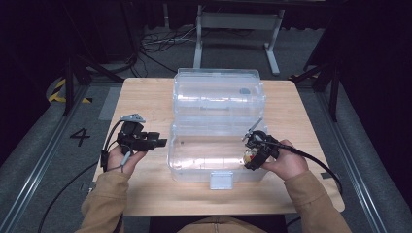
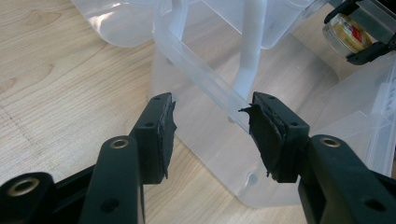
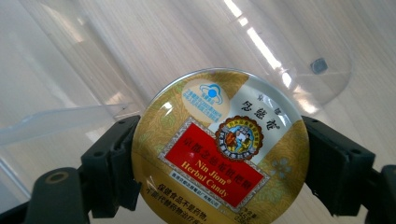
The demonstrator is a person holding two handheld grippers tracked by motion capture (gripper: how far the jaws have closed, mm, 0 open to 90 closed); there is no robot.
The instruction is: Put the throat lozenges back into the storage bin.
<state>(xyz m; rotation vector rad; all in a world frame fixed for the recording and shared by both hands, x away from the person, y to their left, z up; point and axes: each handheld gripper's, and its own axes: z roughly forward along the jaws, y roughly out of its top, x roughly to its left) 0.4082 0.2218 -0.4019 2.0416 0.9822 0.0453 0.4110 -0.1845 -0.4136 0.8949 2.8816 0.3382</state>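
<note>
Candy tin (image 3: pixel 219 147), round and gold with a red "Nin Jiom Herbal Candy" label, sits clamped by its rim between the two jaws of the right claw (image 1: pixel 254 154). In the high view that claw holds the tin over the right end of the clear plastic storage box (image 1: pixel 192 155), whose lid (image 1: pixel 218 92) lies folded back behind it. The box rests on the wooden counter (image 1: pixel 145 97). The left claw (image 2: pixel 212 128) is spread wide and holds nothing, just beside the box's left wall above the counter.
</note>
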